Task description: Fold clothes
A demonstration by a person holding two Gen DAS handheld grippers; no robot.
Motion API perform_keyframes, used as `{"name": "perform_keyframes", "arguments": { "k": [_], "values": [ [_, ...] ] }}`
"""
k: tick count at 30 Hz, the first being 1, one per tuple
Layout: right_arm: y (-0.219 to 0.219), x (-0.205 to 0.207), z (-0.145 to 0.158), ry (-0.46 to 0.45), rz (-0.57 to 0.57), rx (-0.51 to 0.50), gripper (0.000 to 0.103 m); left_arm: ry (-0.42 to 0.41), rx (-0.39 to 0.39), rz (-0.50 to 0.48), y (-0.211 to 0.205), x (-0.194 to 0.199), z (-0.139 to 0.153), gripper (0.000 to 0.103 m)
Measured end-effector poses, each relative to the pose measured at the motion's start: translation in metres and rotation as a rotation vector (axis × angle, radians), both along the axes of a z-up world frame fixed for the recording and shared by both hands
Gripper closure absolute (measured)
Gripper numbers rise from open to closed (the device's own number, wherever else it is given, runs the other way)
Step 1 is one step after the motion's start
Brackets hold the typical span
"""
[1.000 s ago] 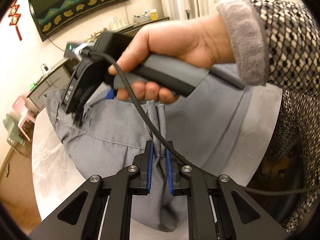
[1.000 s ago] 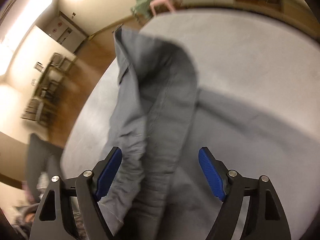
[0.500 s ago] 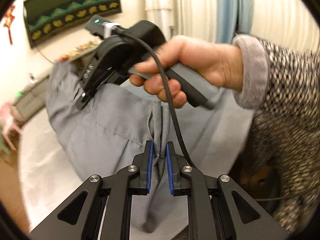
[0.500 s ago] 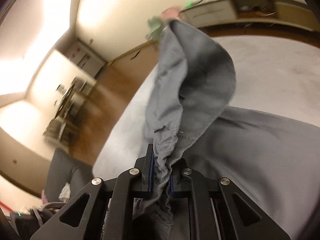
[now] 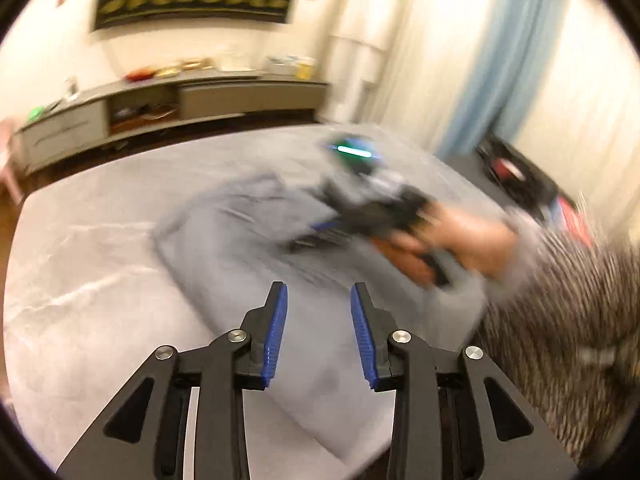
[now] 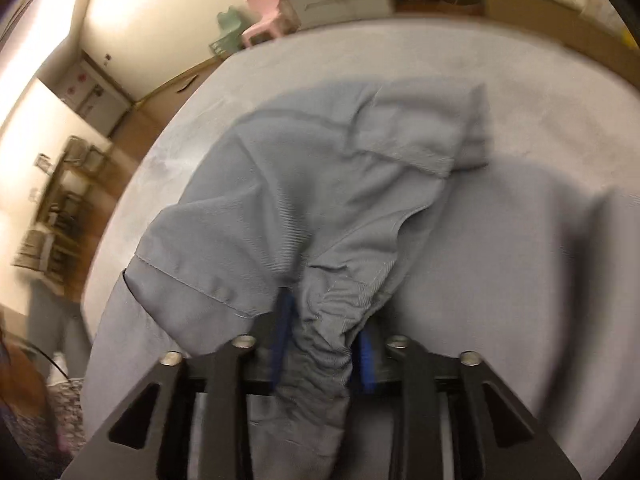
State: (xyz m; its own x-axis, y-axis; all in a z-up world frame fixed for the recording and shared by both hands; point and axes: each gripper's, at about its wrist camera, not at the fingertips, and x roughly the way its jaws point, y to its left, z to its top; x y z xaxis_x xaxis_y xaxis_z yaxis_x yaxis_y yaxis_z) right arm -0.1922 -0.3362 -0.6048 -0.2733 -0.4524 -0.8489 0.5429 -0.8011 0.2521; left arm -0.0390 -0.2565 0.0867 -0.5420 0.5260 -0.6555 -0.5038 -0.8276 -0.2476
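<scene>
The grey garment [image 5: 240, 256] is seen spread on the pale marble-patterned table [image 5: 80, 280], lying across its middle and reaching toward the near edge; in the left wrist view the left gripper [image 5: 319, 332] is held above the cloth with its jaws parted, and nothing is held between the blue pads [image 5: 276, 332]; beyond it the right gripper [image 5: 320, 236] is shown blurred, low over the garment and gripped by the person's right hand [image 5: 452, 240], whose cuff and patterned sleeve [image 5: 560, 288] are seen at the right; a green light is shown on top of that tool. In the right wrist view a bunched fold of the garment [image 6: 320, 208] is seen between the right gripper's [image 6: 324, 356] blue pads [image 6: 282, 332], the jaws being partly drawn apart around it; whether the cloth is pinched cannot be told; the rest of the fabric is draped forward onto the table [image 6: 520, 80], with a stitched hem seen at the left. A low cabinet [image 5: 180, 100] is seen along the far wall, and a pink chair [image 6: 264, 16] beside it.
</scene>
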Motion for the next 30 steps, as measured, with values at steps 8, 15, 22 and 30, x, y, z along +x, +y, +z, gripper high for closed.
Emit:
{"name": "perform_keyframes", "arguments": {
  "k": [8, 15, 22, 30],
  "values": [
    [-0.063, 0.089, -0.013, 0.049, 0.149, -0.089, 0.07, -0.207, -0.17, 0.13, 0.044, -0.118, -0.088, 0.069],
    [-0.109, 0.068, -0.074, 0.024, 0.13, 0.026, 0.072, -0.256, -0.253, 0.207, 0.051, -0.094, -0.097, 0.074],
    [-0.166, 0.048, -0.107, -0.007, 0.147, -0.07, 0.072, -0.27, -0.154, 0.073, 0.062, 0.026, -0.076, 0.074],
    [-0.222, 0.022, -0.147, 0.02, 0.082, -0.047, 0.071, -0.348, -0.234, 0.109, 0.102, 0.028, -0.142, 0.079]
  ]
}}
